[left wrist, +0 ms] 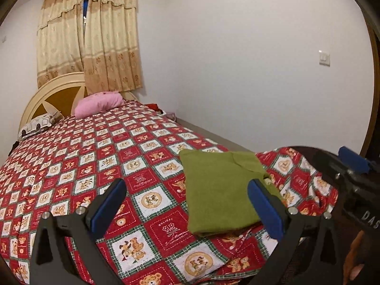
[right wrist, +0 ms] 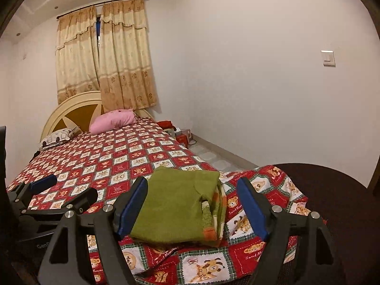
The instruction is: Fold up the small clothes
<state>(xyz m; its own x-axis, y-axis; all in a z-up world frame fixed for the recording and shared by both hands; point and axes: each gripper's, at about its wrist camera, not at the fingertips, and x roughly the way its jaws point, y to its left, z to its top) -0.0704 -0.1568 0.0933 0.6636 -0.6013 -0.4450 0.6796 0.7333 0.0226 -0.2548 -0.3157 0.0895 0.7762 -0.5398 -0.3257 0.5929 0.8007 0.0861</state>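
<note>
A small green knitted garment (left wrist: 220, 190) lies folded into a flat rectangle on the red patterned bedspread (left wrist: 95, 161) near the bed's foot corner. Its striped cuff and orange hem show at the right side in the right wrist view (right wrist: 180, 204). My left gripper (left wrist: 187, 197) is open and empty, held above the bed just left of the garment. My right gripper (right wrist: 192, 201) is open and empty, its fingers either side of the garment and above it. The left gripper also shows at the left of the right wrist view (right wrist: 61, 187).
A pink pillow (left wrist: 99, 104) and a patterned pillow (left wrist: 38, 124) lie by the headboard (left wrist: 54, 95). Curtains (left wrist: 90, 38) hang behind. Red boxes (right wrist: 182, 135) sit on the floor beside the bed. A dark round surface (right wrist: 332, 201) is at the right.
</note>
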